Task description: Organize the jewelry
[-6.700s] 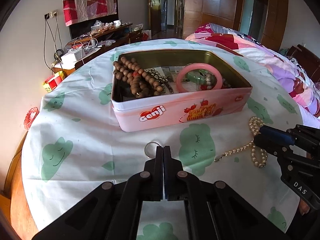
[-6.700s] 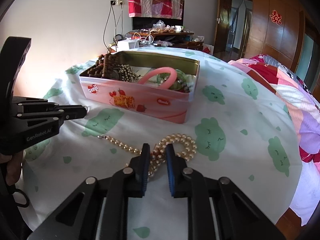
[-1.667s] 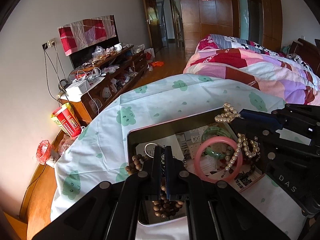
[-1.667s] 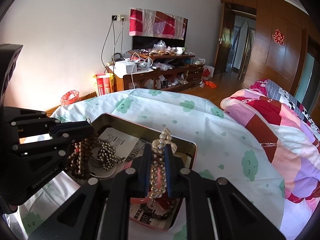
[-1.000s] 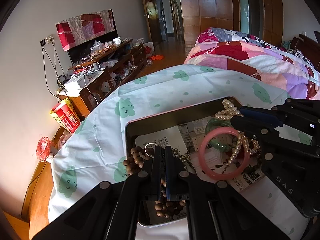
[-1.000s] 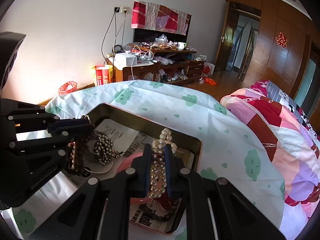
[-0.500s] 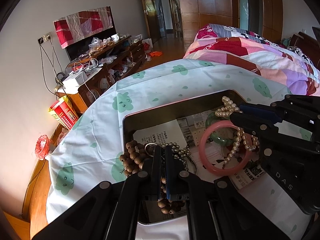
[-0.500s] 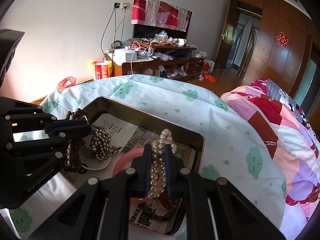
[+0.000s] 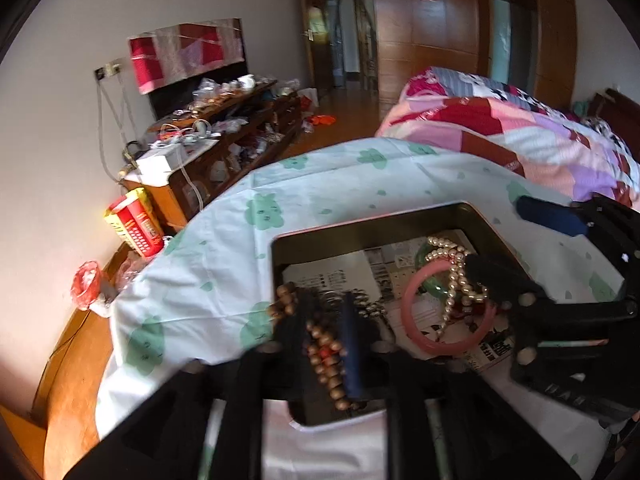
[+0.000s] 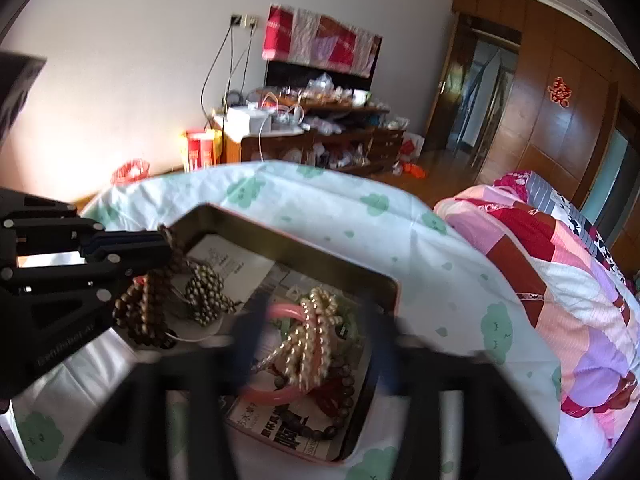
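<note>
Left gripper (image 9: pixel 326 322) over tin (image 9: pixel 400 220), fingers parted, wood beads (image 9: pixel 326 354) in tin below gap. Pearls (image 10: pixel 308 334) draped on pink bangle (image 10: pixel 280 394) inside tin. Right gripper (image 10: pixel 312 350) spread wide, blurred, above pearls.

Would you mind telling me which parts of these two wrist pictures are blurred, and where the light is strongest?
Left wrist view: the left gripper is smeared, while the pink bangle is fairly sharp; warm light falls on the floor at far left.
Right wrist view: the right gripper is heavily blurred, the pearl necklace softer; a bright glow washes the left wall.
</note>
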Demonstrator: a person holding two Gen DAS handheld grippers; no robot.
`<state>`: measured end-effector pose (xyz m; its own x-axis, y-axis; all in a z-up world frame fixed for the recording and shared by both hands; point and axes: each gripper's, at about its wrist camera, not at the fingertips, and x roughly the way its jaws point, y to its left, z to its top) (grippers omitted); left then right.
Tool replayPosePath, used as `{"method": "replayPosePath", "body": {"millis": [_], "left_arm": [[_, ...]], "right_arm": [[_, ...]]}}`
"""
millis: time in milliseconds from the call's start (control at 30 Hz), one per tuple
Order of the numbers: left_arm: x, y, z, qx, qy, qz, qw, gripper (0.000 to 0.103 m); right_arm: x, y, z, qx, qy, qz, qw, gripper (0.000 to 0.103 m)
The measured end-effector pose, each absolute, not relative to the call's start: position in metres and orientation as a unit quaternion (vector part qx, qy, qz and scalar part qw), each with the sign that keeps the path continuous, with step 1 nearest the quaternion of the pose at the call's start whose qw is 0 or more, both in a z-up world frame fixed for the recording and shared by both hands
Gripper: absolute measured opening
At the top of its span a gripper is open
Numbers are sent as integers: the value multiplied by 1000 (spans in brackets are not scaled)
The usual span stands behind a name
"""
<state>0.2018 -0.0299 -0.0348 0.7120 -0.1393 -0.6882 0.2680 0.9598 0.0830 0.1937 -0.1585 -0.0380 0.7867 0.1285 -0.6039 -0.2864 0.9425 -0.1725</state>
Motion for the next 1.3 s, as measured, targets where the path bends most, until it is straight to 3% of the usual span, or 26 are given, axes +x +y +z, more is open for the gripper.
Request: {"method": "replayPosePath", "body": {"millis": [67, 100, 1300], "left_arm": [[195, -23, -30, 88, 347, -88, 929, 73], [189, -19, -28, 84, 336, -79, 935, 75], [152, 2, -15, 56, 330, -68, 940, 75]], "right_arm": [[189, -161, -35, -128, 298, 99, 941, 67], [187, -162, -34, -127, 299, 98, 941, 67], [152, -162, -21, -107, 281, 99, 949, 71]]}}
